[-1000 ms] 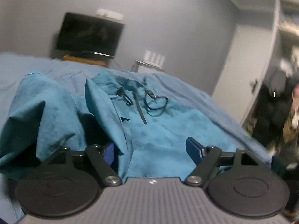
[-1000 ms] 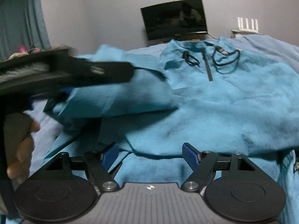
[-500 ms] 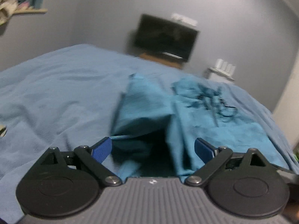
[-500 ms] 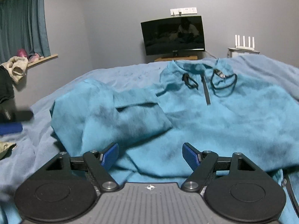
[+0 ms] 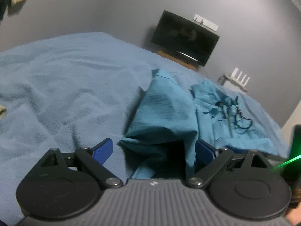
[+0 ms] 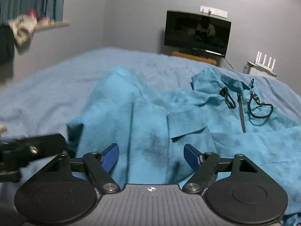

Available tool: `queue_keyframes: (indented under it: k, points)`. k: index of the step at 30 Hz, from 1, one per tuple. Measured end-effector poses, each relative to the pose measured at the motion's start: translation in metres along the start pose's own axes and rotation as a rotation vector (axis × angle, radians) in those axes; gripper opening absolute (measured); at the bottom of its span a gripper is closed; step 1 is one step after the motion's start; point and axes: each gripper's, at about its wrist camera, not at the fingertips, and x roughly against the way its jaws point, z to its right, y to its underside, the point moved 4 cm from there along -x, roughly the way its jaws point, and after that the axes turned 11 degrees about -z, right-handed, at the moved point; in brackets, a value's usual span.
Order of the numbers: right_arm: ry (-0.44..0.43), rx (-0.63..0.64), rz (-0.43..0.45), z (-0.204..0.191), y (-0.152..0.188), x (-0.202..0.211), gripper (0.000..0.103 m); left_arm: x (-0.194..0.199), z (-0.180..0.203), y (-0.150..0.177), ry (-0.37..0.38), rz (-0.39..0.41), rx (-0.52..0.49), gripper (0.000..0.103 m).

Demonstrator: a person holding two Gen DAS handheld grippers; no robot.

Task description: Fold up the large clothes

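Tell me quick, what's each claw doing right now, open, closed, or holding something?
Left claw: open, the teal pullover loose between its fingers, not gripped.
Right claw: open and closing over the pullover, nothing pinched.

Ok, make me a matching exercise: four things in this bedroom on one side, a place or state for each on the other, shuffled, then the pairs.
Things:
1. teal pullover
2. television
3. router
4. drawcord

Places or states:
A. dark screen, against the far wall
B. looped beside the neck zip
C. white, antennas up, right of the television
D. spread on the blue bed, one sleeve folded across

Pairs: 1-D, 2-A, 3-C, 4-B
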Motion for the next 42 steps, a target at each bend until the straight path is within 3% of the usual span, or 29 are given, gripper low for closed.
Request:
queue_keyframes:
  k: [1, 2, 5, 12, 16, 18, 19, 20, 22, 24, 27, 28, 30, 31, 33, 38, 42]
  points:
    - [0.023, 0.006, -0.013, 0.0, 0.0, -0.004, 0.038, 0.0, 0.0, -0.001, 0.01, -0.003, 0.008, 0.094]
    - [0.033, -0.002, -0.027, 0.004, 0.0, -0.006, 0.018, 0.0, 0.0, -0.002, 0.011, 0.0, 0.008, 0.094]
    - [0.001, -0.072, -0.025, 0.027, 0.004, -0.003, 0.006, 0.002, 0.001, -0.005, 0.018, 0.021, 0.005, 0.094]
    - [0.037, -0.263, 0.08, 0.121, 0.031, 0.033, 0.003, -0.002, 0.002, -0.006, 0.018, 0.007, 0.005, 0.094]
    - [0.058, -0.476, 0.084, 0.187, 0.057, 0.041, 0.004, -0.005, 0.006, -0.005, 0.011, -0.006, -0.008, 0.094]
    - [0.027, -0.608, 0.058, 0.216, 0.073, 0.036, 0.015, -0.008, 0.006, -0.004, 0.01, -0.015, -0.014, 0.094]
    - [-0.006, -0.68, 0.048, 0.228, 0.083, 0.033, 0.028, -0.009, 0.007, -0.004, 0.011, -0.02, -0.017, 0.094]
    - [-0.036, -0.743, 0.049, 0.238, 0.092, 0.03, 0.051, -0.009, 0.007, -0.003, 0.011, -0.024, -0.02, 0.094]
    - [-0.098, -0.834, 0.071, 0.251, 0.107, 0.028, 0.073, -0.012, 0.007, -0.003, 0.011, -0.033, -0.021, 0.094]
    - [-0.157, -0.88, 0.091, 0.257, 0.118, 0.025, 0.076, -0.014, 0.008, -0.002, 0.013, -0.044, -0.02, 0.094]
    - [-0.172, -0.868, 0.086, 0.255, 0.123, 0.021, 0.079, -0.018, 0.008, -0.001, 0.014, -0.057, -0.026, 0.094]
    - [-0.157, -0.86, 0.077, 0.254, 0.121, 0.017, 0.073, -0.019, 0.009, 0.0, 0.014, -0.059, -0.029, 0.094]
    - [-0.106, -0.836, 0.051, 0.257, 0.115, 0.011, 0.035, -0.022, 0.009, 0.0, 0.015, -0.067, -0.031, 0.094]
    - [-0.093, -0.819, 0.035, 0.257, 0.111, 0.009, 0.006, -0.022, 0.01, 0.0, 0.016, -0.07, -0.031, 0.094]
    - [-0.083, -0.792, 0.048, 0.262, 0.101, 0.009, 0.006, -0.024, 0.01, 0.0, 0.019, -0.074, -0.031, 0.094]
    - [0.064, -0.652, 0.13, 0.289, 0.077, 0.036, 0.006, -0.027, 0.011, 0.001, 0.023, -0.087, -0.043, 0.094]
    - [0.174, -0.597, 0.108, 0.326, 0.075, 0.038, 0.006, -0.033, 0.016, 0.004, 0.016, -0.107, -0.07, 0.094]
